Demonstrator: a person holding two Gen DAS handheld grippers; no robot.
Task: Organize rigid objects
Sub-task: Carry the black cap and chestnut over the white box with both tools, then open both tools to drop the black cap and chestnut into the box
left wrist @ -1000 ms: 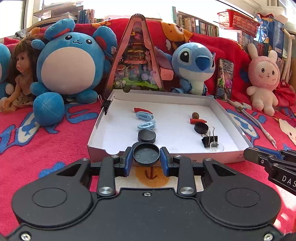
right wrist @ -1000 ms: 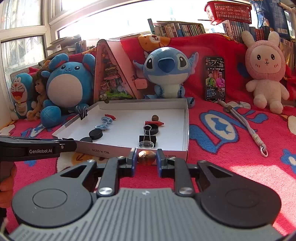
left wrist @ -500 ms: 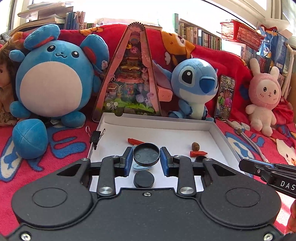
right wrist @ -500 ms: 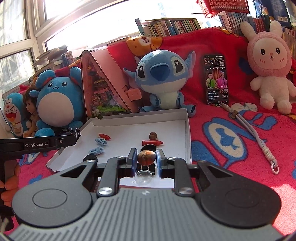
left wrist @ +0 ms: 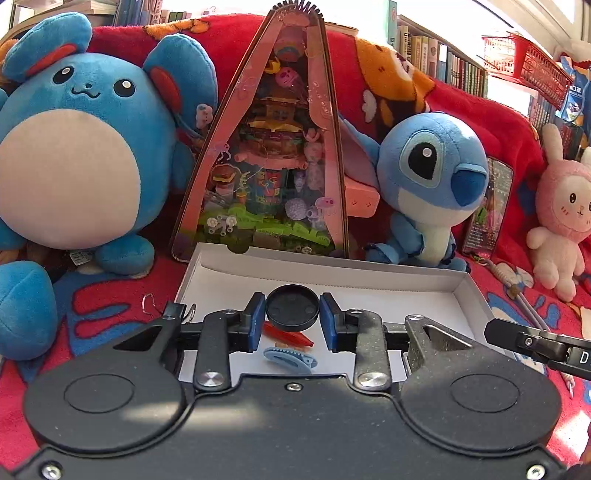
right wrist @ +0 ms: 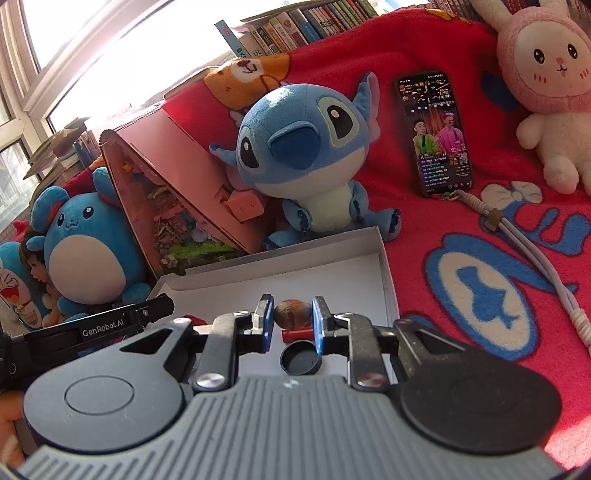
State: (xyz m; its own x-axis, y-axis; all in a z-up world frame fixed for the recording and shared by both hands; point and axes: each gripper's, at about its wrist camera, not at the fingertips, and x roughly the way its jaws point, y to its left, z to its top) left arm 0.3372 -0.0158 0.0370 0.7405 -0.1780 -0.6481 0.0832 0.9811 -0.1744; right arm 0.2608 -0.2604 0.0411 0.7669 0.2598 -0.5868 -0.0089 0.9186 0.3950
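Left gripper (left wrist: pixel 292 317) clamps a round, matte black cap (left wrist: pixel 292 308) above the white cardboard box (left wrist: pixel 369 273); right gripper (right wrist: pixel 293 320) pinches a ridged brown nut (right wrist: pixel 293 313) over the same box.

We see a red blanket (right wrist: pixel 461 229) with blue cartoon prints spread under and behind everything; on it sits a round blue plush with a cream belly (left wrist: pixel 74 147), and just beside it leans a pink triangular toy box (left wrist: pixel 273 177) with a clear window; to the right of that box we see a blue big-eared plush (right wrist: pixel 306 155); a lit phone (right wrist: pixel 436 133) stands propped against the blanket between that plush and a pink rabbit plush (right wrist: pixel 550 85); a pale corded strap (right wrist: pixel 535 254) trails from the phone's foot across the blanket; behind we see a row of books (right wrist: pixel 314 26), a red plastic basket (left wrist: pixel 528 70), and at the far left a doll (right wrist: pixel 35 266).
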